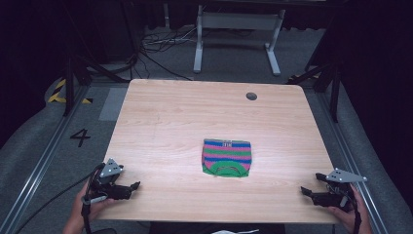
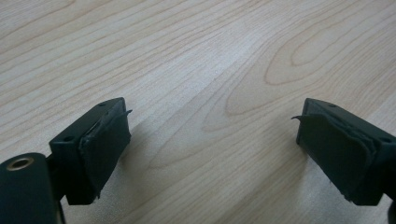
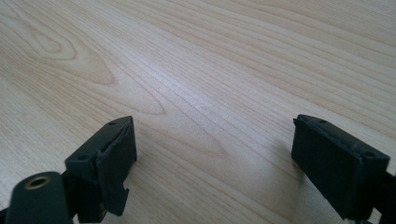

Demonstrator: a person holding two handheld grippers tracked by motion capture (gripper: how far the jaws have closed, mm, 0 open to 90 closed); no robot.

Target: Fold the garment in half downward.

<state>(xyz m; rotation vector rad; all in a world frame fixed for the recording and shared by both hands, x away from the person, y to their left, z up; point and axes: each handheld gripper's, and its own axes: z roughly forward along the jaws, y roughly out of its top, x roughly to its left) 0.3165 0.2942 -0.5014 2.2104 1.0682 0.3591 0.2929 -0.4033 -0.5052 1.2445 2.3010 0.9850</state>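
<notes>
Pale wood fills the space between our jaws, and around the table (image 1: pixel 160 112) lies a dark room with grey floor, cables and a white frame beyond the far edge.

Our left gripper (image 2: pixel 212 140) has its jaws wide apart with nothing between them, only bare grain; the pads show frayed edges. In the high view we hold it (image 1: pixel 130 186) low over the near left corner of the table, jaws pointing right toward the middle, its grey plate on top and its cable trailing off to the floor. Our left hand (image 1: pixel 85 207) grips it from below the table edge.

Our right gripper (image 3: pixel 212 144) also has its jaws spread, clamped on nothing, with plain wood under them. From above it (image 1: pixel 306 191) sits at the near right corner, jaws pointing left, mirrored to the other, with our right hand (image 1: pixel 348 214) behind it.

Between the two, well apart from both, the cloth (image 1: pixel 227 157) lies flat on the table, a little right of centre and nearer our edge. It is a folded knit with pink, green and blue stripes running left to right, which is also its slightly longer side. Its green curved hem faces us; a small dark label sits at the far edge.
</notes>
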